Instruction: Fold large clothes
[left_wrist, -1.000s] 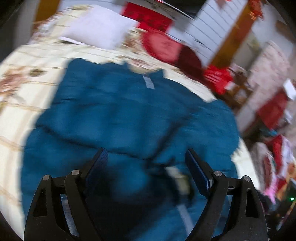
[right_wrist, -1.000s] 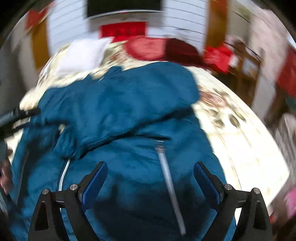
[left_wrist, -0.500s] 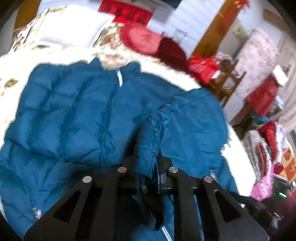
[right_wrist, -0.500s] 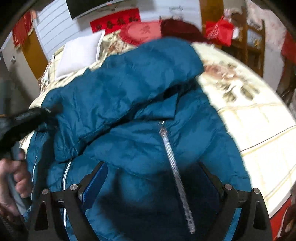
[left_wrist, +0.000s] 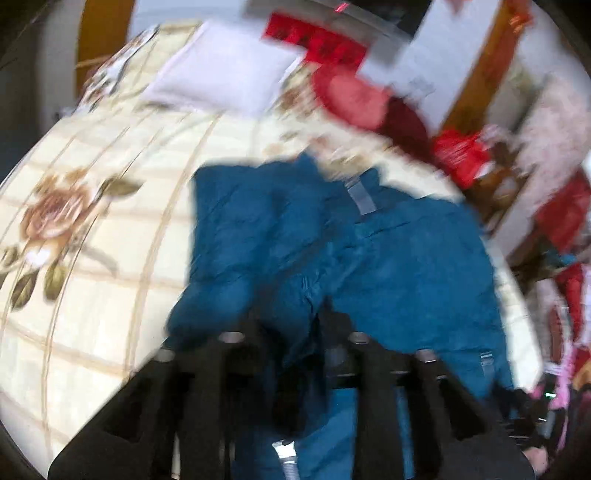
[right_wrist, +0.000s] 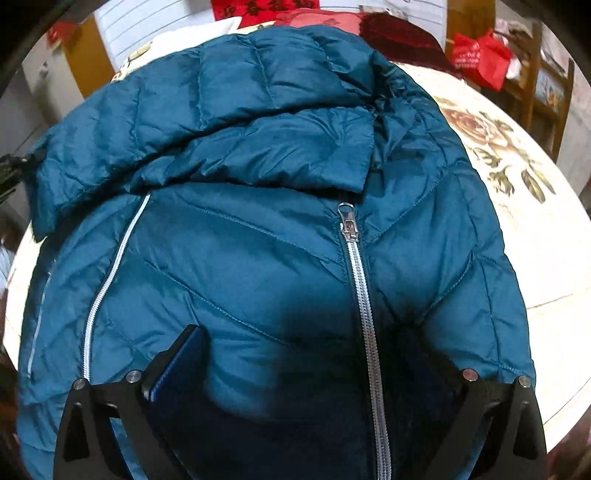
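The jacket is spread on the bed, with a sleeve folded across its upper part, above the zipper that runs down its front. A pillow is seen on the bed behind the jacket. A fold of the jacket is pinched in the left gripper, while the right gripper is held spread over the jacket's lower front, one finger on each side of the zipper.

Teal quilted jacket; cream bedspread with brown roses.
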